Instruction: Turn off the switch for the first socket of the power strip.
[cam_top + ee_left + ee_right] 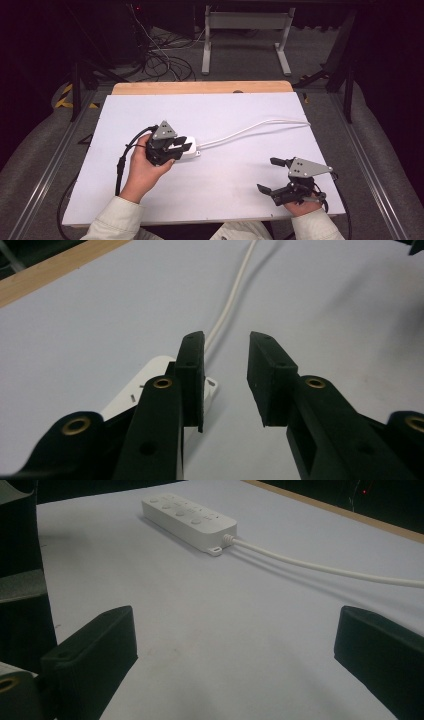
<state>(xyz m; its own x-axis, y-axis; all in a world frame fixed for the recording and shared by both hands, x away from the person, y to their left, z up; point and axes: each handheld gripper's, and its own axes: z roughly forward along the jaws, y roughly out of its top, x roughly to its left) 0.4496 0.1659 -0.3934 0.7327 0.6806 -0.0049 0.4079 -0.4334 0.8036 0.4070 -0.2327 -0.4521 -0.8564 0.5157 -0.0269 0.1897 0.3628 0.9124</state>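
Your left gripper hangs over the near end of the power strip, which lies flat near the middle of the white board with its cord running off toward the far right edge. The jaws stand apart with nothing between them. In the left gripper view one pad sits over the strip's corner and the other over bare board, so you are off to one side rather than astride the body, though whether the pad touches the plastic is hard to judge from this angle. Your right gripper rests at the board's near right corner, jaws wide apart and empty, well away from the strip, likely parked to leave the left hand room.
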